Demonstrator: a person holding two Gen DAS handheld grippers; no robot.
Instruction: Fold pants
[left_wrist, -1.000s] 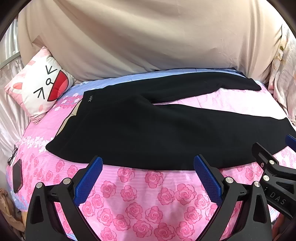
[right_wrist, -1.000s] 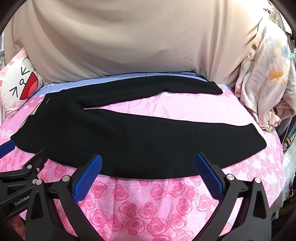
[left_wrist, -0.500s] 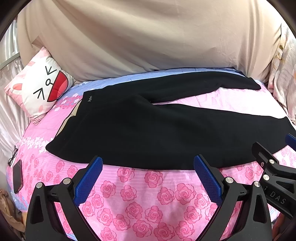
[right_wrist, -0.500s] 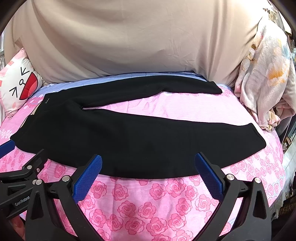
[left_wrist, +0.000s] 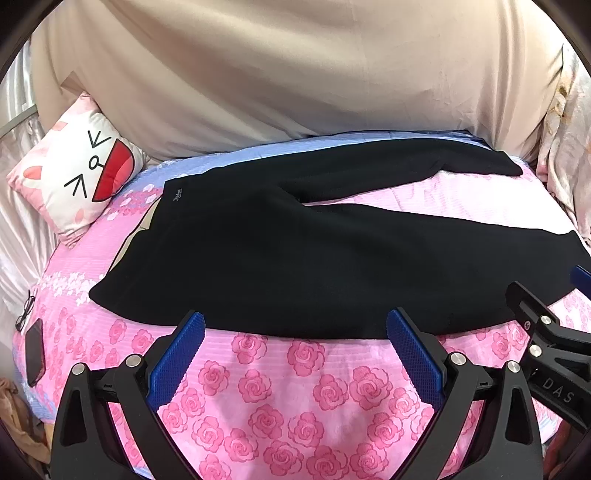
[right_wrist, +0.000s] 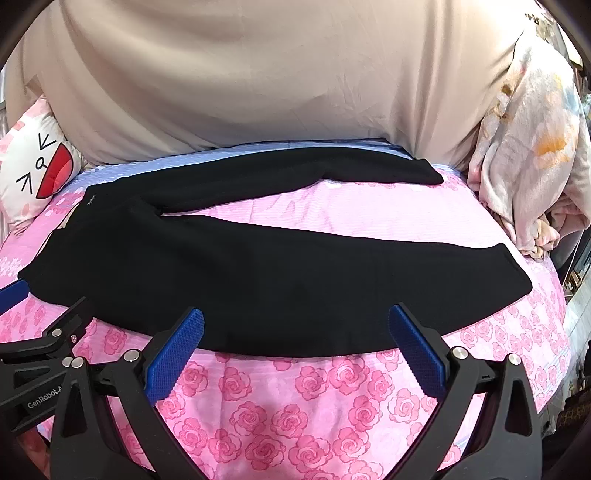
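Home bedroom. I'm over a bed (left_wrist: 280, 398) with a pink rose-print sheet, blue band along its far edge. Cartoon-face pillow (left_wrist: 79, 173) sits at the bed's left end, propped by a shiny pale curtain (left_wrist: 14, 221). Beige cloth (right_wrist: 258, 81) hangs across the whole back. Crumpled floral blanket (right_wrist: 532, 147) is heaped at the right end. Glasses (left_wrist: 25, 310) and a dark phone (left_wrist: 34, 350) lie on the bed's left edge. Black pants (right_wrist: 258, 266) spread flat on the sheet. All domestic, lived-in stuff.
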